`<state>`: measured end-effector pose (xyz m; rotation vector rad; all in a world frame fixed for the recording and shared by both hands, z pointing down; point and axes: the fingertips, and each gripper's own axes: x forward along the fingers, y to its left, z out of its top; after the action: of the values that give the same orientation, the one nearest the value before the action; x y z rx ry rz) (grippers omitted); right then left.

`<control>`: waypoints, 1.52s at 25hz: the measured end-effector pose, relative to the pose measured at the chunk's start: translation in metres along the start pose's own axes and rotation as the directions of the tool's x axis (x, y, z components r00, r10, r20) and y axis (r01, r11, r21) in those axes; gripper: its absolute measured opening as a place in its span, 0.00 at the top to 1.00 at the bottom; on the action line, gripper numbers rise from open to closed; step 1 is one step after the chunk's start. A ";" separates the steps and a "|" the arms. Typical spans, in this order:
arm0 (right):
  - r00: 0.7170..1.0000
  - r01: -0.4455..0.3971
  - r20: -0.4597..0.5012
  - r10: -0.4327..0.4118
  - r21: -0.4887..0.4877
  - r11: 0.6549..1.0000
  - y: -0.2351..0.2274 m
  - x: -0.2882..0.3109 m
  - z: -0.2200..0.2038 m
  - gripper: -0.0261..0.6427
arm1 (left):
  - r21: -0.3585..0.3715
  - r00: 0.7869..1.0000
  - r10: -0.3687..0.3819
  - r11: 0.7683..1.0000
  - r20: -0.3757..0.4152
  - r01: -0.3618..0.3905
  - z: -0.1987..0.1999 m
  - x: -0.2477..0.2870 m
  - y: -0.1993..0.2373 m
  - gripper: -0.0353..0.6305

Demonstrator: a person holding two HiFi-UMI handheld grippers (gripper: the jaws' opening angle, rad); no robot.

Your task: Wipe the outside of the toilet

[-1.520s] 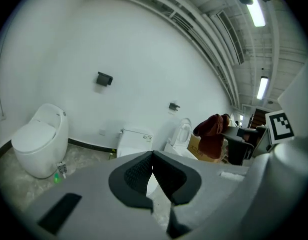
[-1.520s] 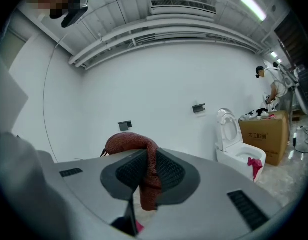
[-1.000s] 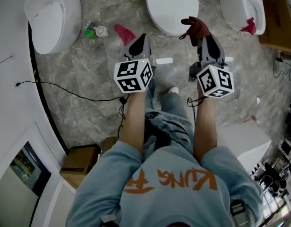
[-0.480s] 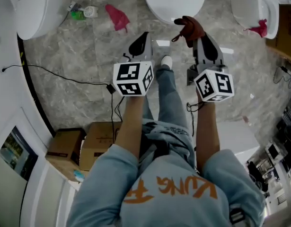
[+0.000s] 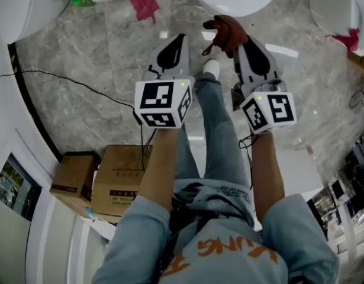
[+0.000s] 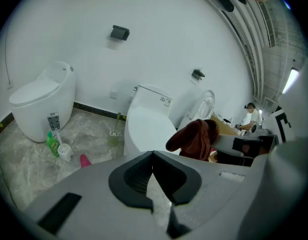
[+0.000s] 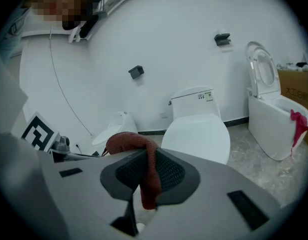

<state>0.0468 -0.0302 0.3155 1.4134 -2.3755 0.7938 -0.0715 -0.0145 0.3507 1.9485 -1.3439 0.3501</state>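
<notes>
**Cloth gripped, toilet just ahead**

My right gripper (image 7: 147,170) was clamped on a dark red cloth (image 7: 126,141). My left gripper (image 6: 153,156) had its jaws together, with nothing between them. The toilet (image 7: 196,134) stood just ahead of both. The right gripper view showed three toilets (image 7: 274,119). Only the head view showed two cardboard boxes (image 5: 119,179).
</notes>
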 end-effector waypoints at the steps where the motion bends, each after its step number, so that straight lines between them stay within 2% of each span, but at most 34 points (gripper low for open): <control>1: 1.000 -0.013 -0.009 0.013 -0.007 1.000 0.001 0.008 -0.008 0.88 | 0.009 1.000 0.001 1.000 -0.009 -0.001 -0.005 0.003 0.005 0.96; 7: 0.998 -0.053 -0.028 0.054 0.016 0.998 0.005 0.050 -0.047 0.88 | 0.034 0.999 -0.005 0.999 -0.040 0.007 -0.030 0.026 0.029 0.96; 13: 0.998 -0.036 -0.041 0.039 0.084 0.996 0.001 0.089 -0.088 0.88 | -0.019 0.999 0.010 1.000 -0.050 -0.011 -0.055 0.043 0.052 0.96; 16: 0.998 -0.015 -0.051 0.022 0.131 0.991 0.001 0.107 -0.112 0.88 | -0.048 0.998 -0.006 0.999 -0.062 0.003 -0.071 0.045 0.055 0.96; 22: 0.998 0.032 -0.066 -0.019 0.212 0.977 -0.005 0.154 -0.148 0.88 | -0.023 0.994 -0.003 1.000 -0.111 0.001 -0.088 0.056 0.086 0.96; 27: 0.996 0.081 -0.065 -0.067 0.251 0.965 -0.022 0.177 -0.158 0.88 | 0.007 0.989 -0.030 0.999 -0.148 0.031 -0.092 0.061 0.097 0.96; 34: 0.994 0.110 -0.025 -0.107 0.285 0.952 -0.038 0.178 -0.155 0.88 | 0.087 0.985 0.008 0.996 -0.171 0.007 -0.104 0.061 0.105 0.96; 38: 0.991 0.134 -0.013 -0.136 0.301 0.944 -0.053 0.167 -0.158 0.88 | 0.102 0.983 0.015 0.995 -0.183 0.003 -0.114 0.060 0.104 0.96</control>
<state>0.0030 -0.0795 0.5417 1.6765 -2.2021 1.1526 -0.1189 0.0039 0.5080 1.9429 -1.2334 0.5978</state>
